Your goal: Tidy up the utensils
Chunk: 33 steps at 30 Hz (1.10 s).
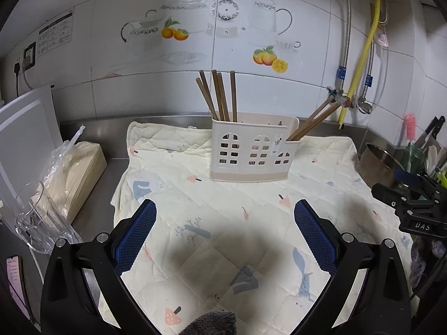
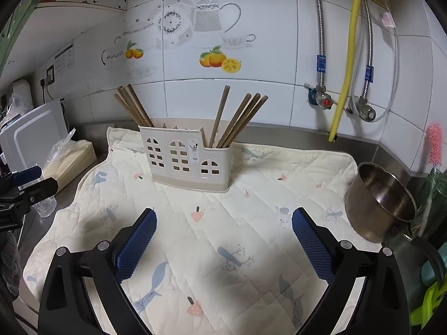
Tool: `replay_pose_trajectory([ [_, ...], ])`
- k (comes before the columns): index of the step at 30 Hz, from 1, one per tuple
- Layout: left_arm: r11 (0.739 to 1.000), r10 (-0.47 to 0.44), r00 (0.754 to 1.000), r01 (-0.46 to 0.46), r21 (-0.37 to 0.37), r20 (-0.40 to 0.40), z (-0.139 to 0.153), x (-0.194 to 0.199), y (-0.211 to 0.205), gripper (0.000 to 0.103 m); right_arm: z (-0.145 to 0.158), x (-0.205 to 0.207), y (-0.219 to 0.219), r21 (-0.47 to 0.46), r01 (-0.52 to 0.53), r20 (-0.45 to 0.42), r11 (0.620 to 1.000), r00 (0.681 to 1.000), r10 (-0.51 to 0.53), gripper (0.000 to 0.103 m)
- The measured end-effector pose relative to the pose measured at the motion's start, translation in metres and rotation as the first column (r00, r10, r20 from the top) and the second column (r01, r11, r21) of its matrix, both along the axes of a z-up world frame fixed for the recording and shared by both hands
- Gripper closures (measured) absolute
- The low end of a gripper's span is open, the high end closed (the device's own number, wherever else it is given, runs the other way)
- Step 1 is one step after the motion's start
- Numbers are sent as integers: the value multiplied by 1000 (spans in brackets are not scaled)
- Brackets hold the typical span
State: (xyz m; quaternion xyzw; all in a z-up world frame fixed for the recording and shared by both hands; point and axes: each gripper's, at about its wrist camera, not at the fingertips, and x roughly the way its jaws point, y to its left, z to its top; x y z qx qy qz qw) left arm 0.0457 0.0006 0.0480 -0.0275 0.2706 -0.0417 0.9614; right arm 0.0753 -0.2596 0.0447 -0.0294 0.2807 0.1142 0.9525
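A cream utensil holder [image 1: 251, 150] [image 2: 184, 162] with window-shaped cutouts stands on a patterned quilted cloth [image 1: 212, 223] [image 2: 223, 223]. Several brown chopsticks [image 1: 220, 97] [image 2: 131, 106] stand in its left compartment. Several more chopsticks [image 1: 313, 122] [image 2: 240, 117] lean rightward in its right compartment. My left gripper [image 1: 225, 212] is open above the cloth, short of the holder, with nothing between its blue pads. My right gripper [image 2: 223, 220] is open too, nothing between its pads. The right gripper's body [image 1: 413, 209] shows at the right edge of the left wrist view.
A steel pot [image 2: 380, 198] [image 1: 377, 164] sits at the cloth's right edge. A glass cup [image 1: 36, 217], a bagged stack of wooden sticks [image 1: 75, 173] and a white board [image 1: 25, 139] stand at the left. Pipes and valves [image 2: 324, 100] run down the tiled wall.
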Motion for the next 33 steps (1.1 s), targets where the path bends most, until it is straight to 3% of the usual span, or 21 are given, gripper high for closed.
replay_pose_trajectory([
  [33, 1000, 0, 999, 1, 12, -33, -8, 4, -6, 5, -7, -1, 5, 5, -15, -25, 1000, 1000, 15, 8],
])
